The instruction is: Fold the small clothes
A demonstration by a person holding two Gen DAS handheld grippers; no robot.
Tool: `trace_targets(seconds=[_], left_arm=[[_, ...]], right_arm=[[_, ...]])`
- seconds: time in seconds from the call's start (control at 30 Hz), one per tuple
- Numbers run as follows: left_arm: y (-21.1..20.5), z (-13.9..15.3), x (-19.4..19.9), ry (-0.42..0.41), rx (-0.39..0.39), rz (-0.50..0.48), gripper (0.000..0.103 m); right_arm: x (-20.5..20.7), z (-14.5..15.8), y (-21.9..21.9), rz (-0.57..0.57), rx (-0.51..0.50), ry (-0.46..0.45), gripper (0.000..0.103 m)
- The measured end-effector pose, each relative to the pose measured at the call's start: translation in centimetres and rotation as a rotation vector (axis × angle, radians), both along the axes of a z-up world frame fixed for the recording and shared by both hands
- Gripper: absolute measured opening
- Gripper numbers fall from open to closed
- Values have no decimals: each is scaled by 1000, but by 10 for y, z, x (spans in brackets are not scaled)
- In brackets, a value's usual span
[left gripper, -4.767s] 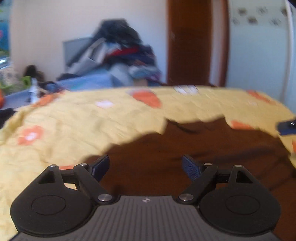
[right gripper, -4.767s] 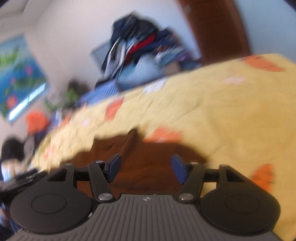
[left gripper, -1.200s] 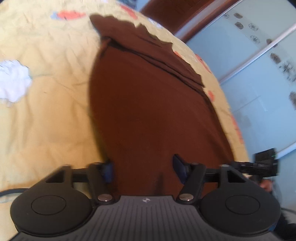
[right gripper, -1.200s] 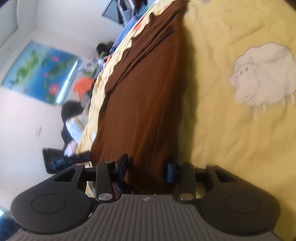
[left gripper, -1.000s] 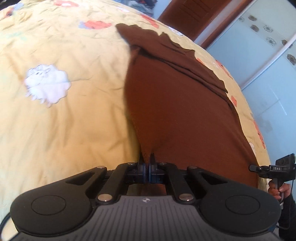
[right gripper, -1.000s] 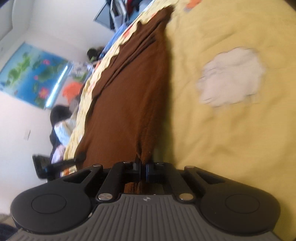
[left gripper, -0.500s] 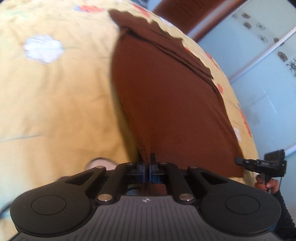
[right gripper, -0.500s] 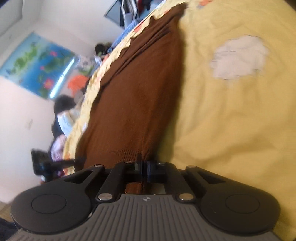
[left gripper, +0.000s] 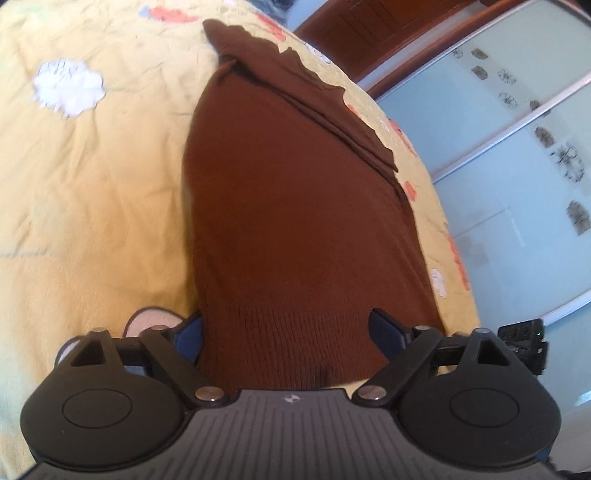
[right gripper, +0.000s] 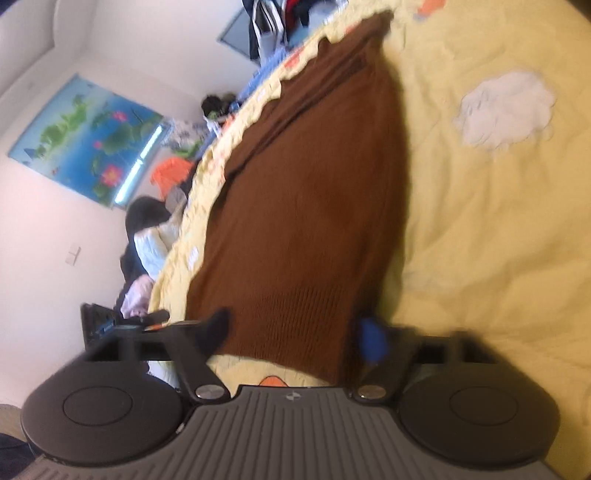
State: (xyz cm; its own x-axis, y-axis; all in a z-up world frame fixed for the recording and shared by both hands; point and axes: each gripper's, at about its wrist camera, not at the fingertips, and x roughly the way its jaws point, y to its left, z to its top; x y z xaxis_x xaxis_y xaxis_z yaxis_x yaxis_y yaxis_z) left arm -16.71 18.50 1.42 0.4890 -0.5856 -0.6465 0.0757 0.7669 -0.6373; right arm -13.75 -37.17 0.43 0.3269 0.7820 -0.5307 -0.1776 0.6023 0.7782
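A big yellow blanket (left gripper: 92,192) covers the bed. It has orange patches and a white fluffy sheep shape (left gripper: 66,88) on it. Past the far side of the bed, in the left view, there is a pale blue sliding wardrobe (left gripper: 517,155) with small dark pictures, and a brown wooden door (left gripper: 354,29). In the right view, a white wall rises beyond the bed with a blue flower poster (right gripper: 88,144) on it. A pile of clothes (right gripper: 280,22) sits past the far end of the bed. Someone in a white top (right gripper: 151,243) is beside the bed, under the poster.

The brown sweater (left gripper: 295,206) lies flat on the blanket, stretching away toward the far end of the bed. Its ribbed bottom edge is nearest to both cameras.

The left gripper (left gripper: 286,330) has its fingers spread wide apart, one on each side of the ribbed edge, holding nothing. The right gripper (right gripper: 295,332) is spread wide too, over the same edge, and grips nothing. That view is a bit blurry.
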Motion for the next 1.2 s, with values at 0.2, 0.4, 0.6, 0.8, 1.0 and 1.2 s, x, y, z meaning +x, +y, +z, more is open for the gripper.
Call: trace_targets(seconds=[0.2, 0.4, 0.6, 0.8, 1.0, 1.2], left_arm=[[7, 3, 2, 98, 39, 38, 4], [22, 35, 13, 26, -44, 30, 5], [18, 80, 86, -152, -90, 22, 5], [13, 88, 219, -222, -160, 129, 5], [-8, 81, 344, -269, -40, 247, 6], [-5, 47, 361, -103, -26, 360, 41]], right_arm=[[-9, -9, -9, -24, 35, 34, 14], [-8, 33, -32, -79, 181, -43, 14], [42, 79, -24, -63, 237, -142, 14], [162, 90, -26, -149, 270, -200, 14], [295, 69, -17, -289, 233, -176, 14], [355, 36, 2, -459, -17, -101, 75]])
